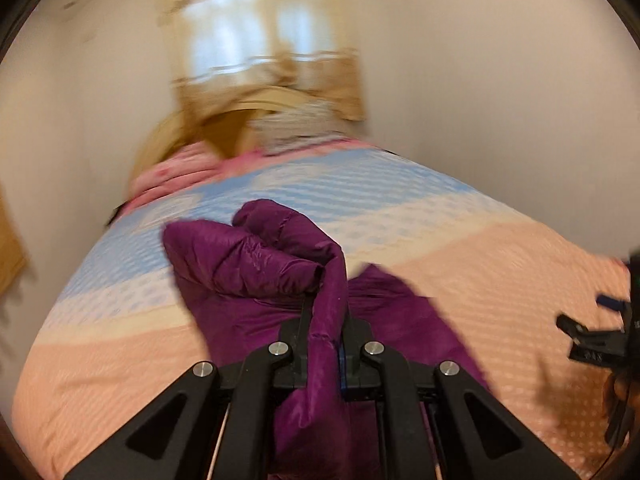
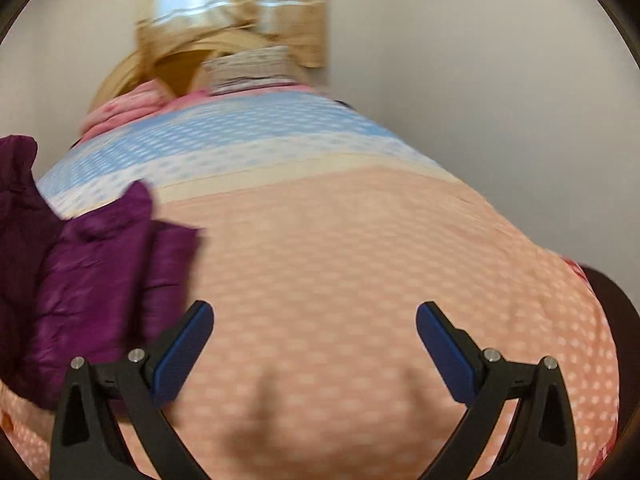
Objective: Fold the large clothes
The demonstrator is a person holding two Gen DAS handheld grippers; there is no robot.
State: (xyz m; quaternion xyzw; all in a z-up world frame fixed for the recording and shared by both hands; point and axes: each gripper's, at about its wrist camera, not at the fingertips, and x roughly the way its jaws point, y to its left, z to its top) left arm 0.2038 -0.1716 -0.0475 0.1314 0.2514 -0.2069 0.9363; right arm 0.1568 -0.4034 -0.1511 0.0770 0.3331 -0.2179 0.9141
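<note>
**Op A:** On my left wrist feed, the left claw [image 1: 326,312] is closed tight on a fold of the purple puffer jacket [image 1: 256,264]. The fabric runs up between the two fingers and bunches into a quilted lump just past the tips, with more of it draping down toward the lens.

**Op B:** And where is the rest of the jacket?

**Op A:** It's on the bed, over the peach dotted part of the bedspread [image 1: 500,280], with the lifted part showing against the blue-and-white band beyond. The right claw [image 1: 588,340] shows at the far right edge of my frame (blurred, so I can't read much from there).

**Op B:** My right wrist feed shows it better. The right claw [image 2: 315,320] is spread wide with nothing between the blue pads [image 2: 182,354], and it's hanging over bare bedspread [image 2: 360,240]. The jacket [image 2: 92,272] sits to its left, just beside the left finger; I can't tell whether they touch.

**Op A:** Pink bedding [image 1: 176,172] is piled at the far end near a wooden headboard [image 1: 240,112]. The curtained window [image 1: 256,44] is behind it.
</note>
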